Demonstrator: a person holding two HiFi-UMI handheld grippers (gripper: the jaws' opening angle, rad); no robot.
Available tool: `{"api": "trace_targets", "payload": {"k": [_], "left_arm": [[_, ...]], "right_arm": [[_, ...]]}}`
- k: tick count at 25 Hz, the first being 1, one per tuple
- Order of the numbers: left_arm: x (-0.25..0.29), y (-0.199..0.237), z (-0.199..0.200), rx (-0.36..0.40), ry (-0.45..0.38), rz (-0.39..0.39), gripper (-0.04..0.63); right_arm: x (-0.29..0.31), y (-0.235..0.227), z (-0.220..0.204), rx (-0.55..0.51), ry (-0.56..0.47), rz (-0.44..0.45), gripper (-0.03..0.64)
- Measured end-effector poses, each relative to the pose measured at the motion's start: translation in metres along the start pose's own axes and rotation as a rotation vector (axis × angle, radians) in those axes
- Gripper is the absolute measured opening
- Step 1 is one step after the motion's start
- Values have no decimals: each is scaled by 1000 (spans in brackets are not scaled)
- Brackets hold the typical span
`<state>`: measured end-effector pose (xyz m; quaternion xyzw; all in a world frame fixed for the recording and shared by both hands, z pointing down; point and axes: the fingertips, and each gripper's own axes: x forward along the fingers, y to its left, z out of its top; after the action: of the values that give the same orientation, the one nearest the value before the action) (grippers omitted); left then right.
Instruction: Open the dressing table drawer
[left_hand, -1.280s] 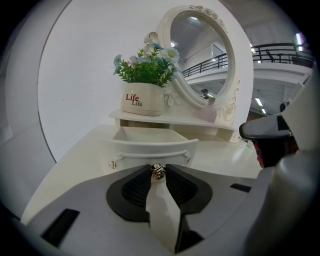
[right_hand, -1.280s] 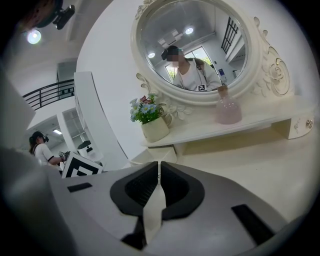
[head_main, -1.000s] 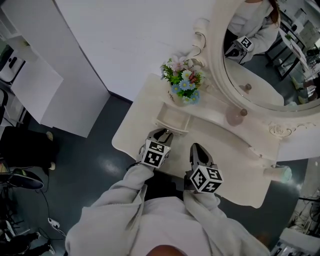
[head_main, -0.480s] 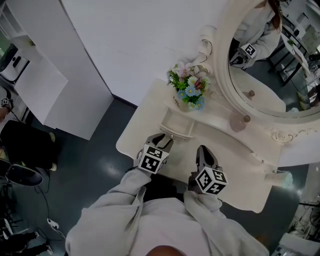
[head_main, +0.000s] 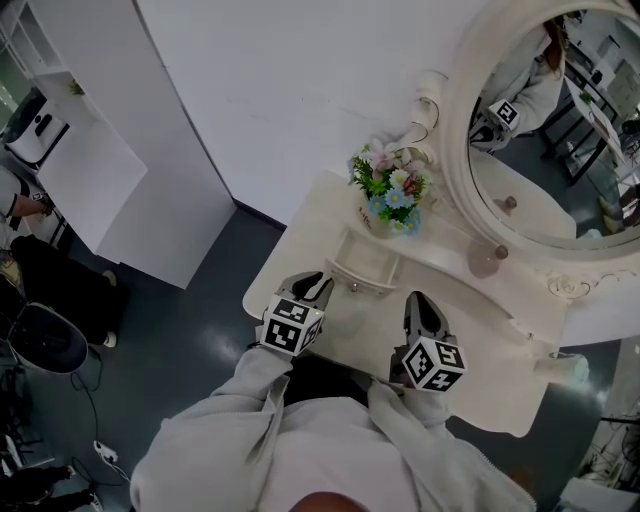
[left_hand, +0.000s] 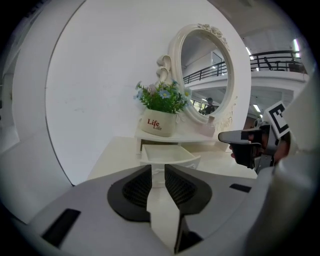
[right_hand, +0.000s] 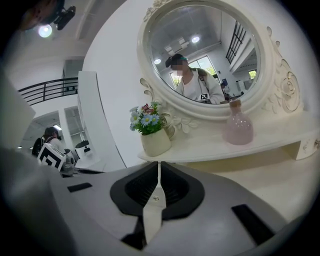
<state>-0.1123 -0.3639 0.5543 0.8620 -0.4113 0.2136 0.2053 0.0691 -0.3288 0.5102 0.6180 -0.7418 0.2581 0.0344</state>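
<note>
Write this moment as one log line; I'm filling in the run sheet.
dressing table drawer: pulled open | left gripper: apart from it, jaws closing, nothing between | right gripper: shut, empty

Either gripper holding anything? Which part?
Nothing held. Left gripper: jaws closing, nothing between them, short of the open drawer; right gripper shut, empty.

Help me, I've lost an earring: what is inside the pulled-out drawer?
Only a bare white bottom shows in the drawer; nothing lies in the pulled-out part. Its rear, under the shelf with the flower pot, is covered and cannot be seen.
</note>
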Motion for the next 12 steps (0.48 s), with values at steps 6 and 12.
{"api": "trace_targets", "payload": {"k": [6,12], "left_arm": [[-21,7,37,15,-107,-23,60],[-49,3,85,111,-279,-84,30]], "right_arm": [[0,4,25,-39,-47,13,41],[-8,7,49,-88,-113,11,41]]}}
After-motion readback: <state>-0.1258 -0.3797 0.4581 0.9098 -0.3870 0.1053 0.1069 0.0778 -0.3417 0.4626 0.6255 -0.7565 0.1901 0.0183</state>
